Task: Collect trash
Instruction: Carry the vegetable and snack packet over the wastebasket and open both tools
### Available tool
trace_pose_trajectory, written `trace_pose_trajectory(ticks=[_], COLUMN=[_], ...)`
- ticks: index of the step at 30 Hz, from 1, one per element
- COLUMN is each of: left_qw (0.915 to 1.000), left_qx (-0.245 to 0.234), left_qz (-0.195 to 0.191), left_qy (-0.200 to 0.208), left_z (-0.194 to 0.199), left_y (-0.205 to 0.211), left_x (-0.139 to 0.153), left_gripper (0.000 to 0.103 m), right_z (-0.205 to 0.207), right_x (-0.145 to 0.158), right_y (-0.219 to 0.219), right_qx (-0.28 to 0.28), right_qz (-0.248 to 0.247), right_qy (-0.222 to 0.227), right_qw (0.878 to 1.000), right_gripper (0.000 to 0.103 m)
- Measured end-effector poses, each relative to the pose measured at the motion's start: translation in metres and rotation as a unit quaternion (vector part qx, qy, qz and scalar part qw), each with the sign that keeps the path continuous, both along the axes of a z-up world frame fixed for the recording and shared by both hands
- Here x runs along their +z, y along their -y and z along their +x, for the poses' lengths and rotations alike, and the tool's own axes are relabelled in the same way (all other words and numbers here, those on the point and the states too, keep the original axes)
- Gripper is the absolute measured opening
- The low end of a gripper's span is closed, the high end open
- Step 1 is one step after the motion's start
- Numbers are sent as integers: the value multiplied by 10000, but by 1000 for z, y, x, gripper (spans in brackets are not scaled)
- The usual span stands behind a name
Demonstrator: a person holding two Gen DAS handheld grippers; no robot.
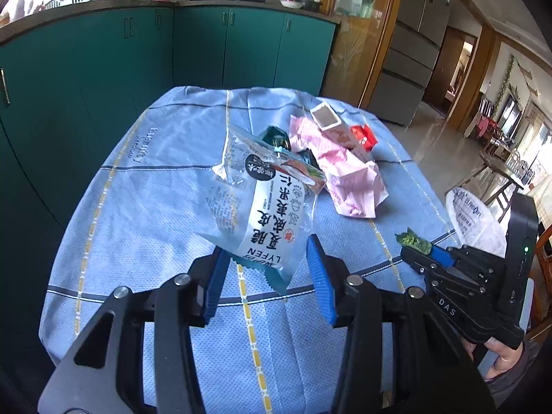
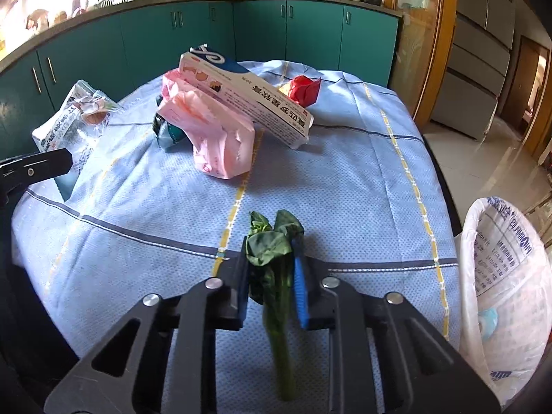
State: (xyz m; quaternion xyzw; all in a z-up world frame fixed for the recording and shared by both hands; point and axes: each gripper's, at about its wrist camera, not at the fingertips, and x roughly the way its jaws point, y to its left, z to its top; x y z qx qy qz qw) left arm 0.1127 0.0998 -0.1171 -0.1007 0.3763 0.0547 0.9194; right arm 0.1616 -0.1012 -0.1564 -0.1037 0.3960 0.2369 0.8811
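1. Kitchen setting: teal cabinets (image 2: 138, 41) behind, and a table under a blue checked cloth (image 2: 345, 172) is where we're working.
2. Trash first. We've got a wilted green vegetable stalk (image 2: 276, 269) pinched in the right gripper (image 2: 272, 276), jaws squeezed narrow on it, leaf end sticking out front and stem trailing back toward the camera.
3. Our left gripper (image 1: 265, 276) has a clear snack wrapper (image 1: 265, 214) by its bottom edge. The jaws aren't fully closed, but the wrapper looks lifted off the cloth, so we'd call that a hold.
4. Still lying in a heap near the middle of the table: a crumpled pink wrapper (image 2: 214, 131), a long white carton (image 2: 248, 96) leaning on top of it, a teal packet (image 2: 169, 134) tucked under the pink one, and a red wrapper (image 2: 305, 89) just behind the carton.
5. Bin with a white plastic liner (image 2: 500, 276) sits off the table's right edge, close to the right gripper. Something pale is already down in it; can't tell what.
6. Progress guess: early-ish. Two pieces in hand, neither dropped yet, four or so left on the cloth.
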Motion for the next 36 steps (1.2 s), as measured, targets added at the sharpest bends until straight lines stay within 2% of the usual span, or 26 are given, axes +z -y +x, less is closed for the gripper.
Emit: trace_pose_trajectory(ticks=[7, 14, 22, 28, 30, 31, 32, 33, 34, 36], left_qw=[9997, 9990, 9927, 9791, 9713, 9673, 9632, 9584, 9549, 9465], left_qx=[-53, -275, -1168, -2026, -2372, -2529, -2681, -2849, -2962, -3220], left_qz=[-190, -230, -153, -91, -92, -87, -87, -108, -136, -210], left_qy=[142, 255, 244, 161, 170, 168, 163, 151, 136, 74], left_z=[-6, -3, 19, 49, 58, 63, 68, 74, 77, 88], left_y=[-3, 13, 83, 157, 185, 199, 212, 227, 236, 262], left_x=[6, 12, 15, 13, 14, 13, 13, 11, 9, 2], left_gripper=[46, 46, 47, 47, 48, 48, 48, 48, 48, 48], right_z=[-4, 3, 15, 22, 24, 23, 21, 17, 13, 4], right_x=[24, 38, 46, 34, 28, 26, 26, 27, 28, 32], right_y=[26, 87, 188, 245, 259, 267, 275, 281, 288, 299], right_qx=[-215, -896, -2131, -2842, -3075, -3189, -3277, -3357, -3449, -3473], right_qz=[336, 530, 515, 440, 371, 365, 421, 484, 568, 680], right_qy=[262, 438, 612, 468, 401, 405, 430, 461, 521, 619], right_qw=[9989, 9936, 9738, 9566, 9500, 9462, 9429, 9396, 9355, 9332], right_gripper=[21, 22, 22, 22, 27, 35, 50, 57, 61, 61])
